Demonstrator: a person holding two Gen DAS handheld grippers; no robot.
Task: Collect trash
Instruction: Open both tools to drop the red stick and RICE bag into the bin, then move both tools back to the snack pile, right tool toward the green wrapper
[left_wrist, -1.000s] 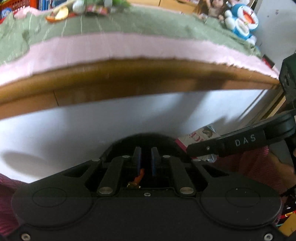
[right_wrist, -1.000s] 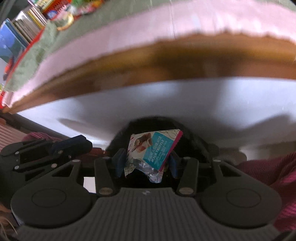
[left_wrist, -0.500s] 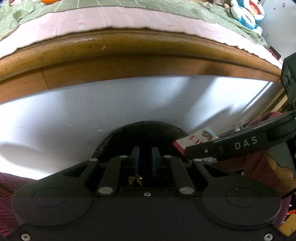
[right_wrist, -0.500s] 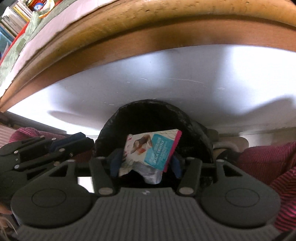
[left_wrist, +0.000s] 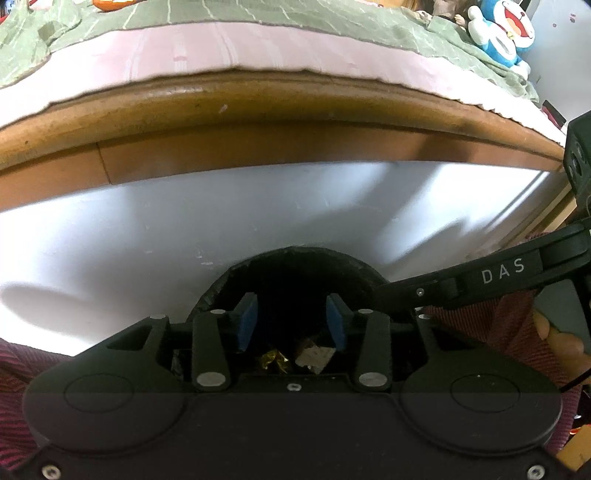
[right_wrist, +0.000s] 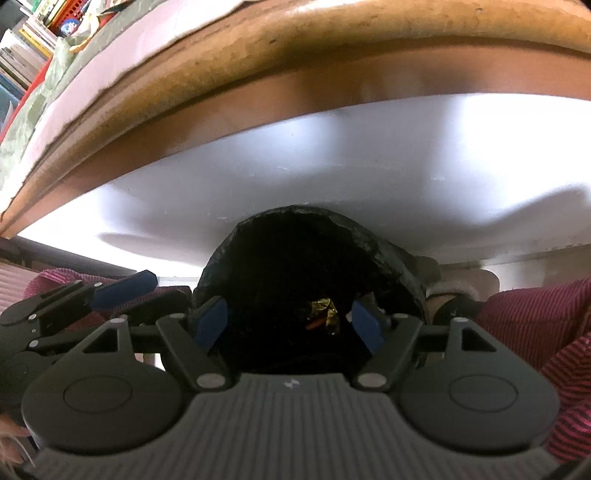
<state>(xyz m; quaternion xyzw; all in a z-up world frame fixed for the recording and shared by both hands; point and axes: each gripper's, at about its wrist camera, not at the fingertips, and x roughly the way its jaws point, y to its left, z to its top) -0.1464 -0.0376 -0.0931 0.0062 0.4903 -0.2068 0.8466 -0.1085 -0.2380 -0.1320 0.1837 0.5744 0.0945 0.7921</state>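
Note:
A bin lined with a black bag (left_wrist: 295, 273) (right_wrist: 295, 266) stands on the white floor below both grippers. My left gripper (left_wrist: 291, 321) hangs open over its mouth, nothing between its blue pads (left_wrist: 246, 322). Gold foil (left_wrist: 273, 360) and a crumpled pale wrapper (left_wrist: 314, 355) lie inside the bag under it. My right gripper (right_wrist: 286, 321) is open too, over the same bag, where gold foil with an orange scrap (right_wrist: 323, 314) shows deep down. The other gripper's finger (left_wrist: 480, 278) reaches in from the right in the left wrist view.
A wooden bed frame (left_wrist: 258, 110) with a pink sheet (left_wrist: 207, 44) and green blanket runs across the back. A blue plush toy (left_wrist: 506, 33) sits at its far right. Books (right_wrist: 22, 62) stand far left. Red striped fabric (right_wrist: 535, 321) flanks the bin.
Both grippers opened. The snack wrapper that the right gripper held is gone from its fingers, and a pale wrapper now lies in the bag. The left gripper's scrap dropped too.

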